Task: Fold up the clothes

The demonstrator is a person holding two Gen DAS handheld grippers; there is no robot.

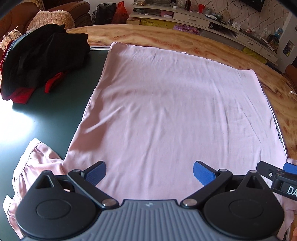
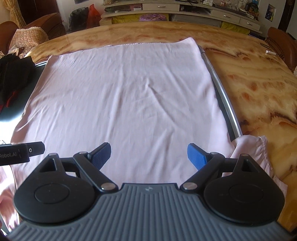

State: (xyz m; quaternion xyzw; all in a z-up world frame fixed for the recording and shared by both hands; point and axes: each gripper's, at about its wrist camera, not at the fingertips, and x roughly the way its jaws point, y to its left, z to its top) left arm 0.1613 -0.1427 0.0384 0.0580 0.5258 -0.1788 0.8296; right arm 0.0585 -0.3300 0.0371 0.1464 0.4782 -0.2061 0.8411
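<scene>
One pink garment (image 1: 167, 111), one dark clothes pile (image 1: 40, 61), two grippers.

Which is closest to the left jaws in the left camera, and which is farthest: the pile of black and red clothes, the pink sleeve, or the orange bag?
Measured from the left gripper:
1. Pink sleeve, just to its left on the near edge of the table.
2. Pile of black and red clothes, farther back on the left.
3. Orange bag, far off on the floor beyond the table.
</scene>
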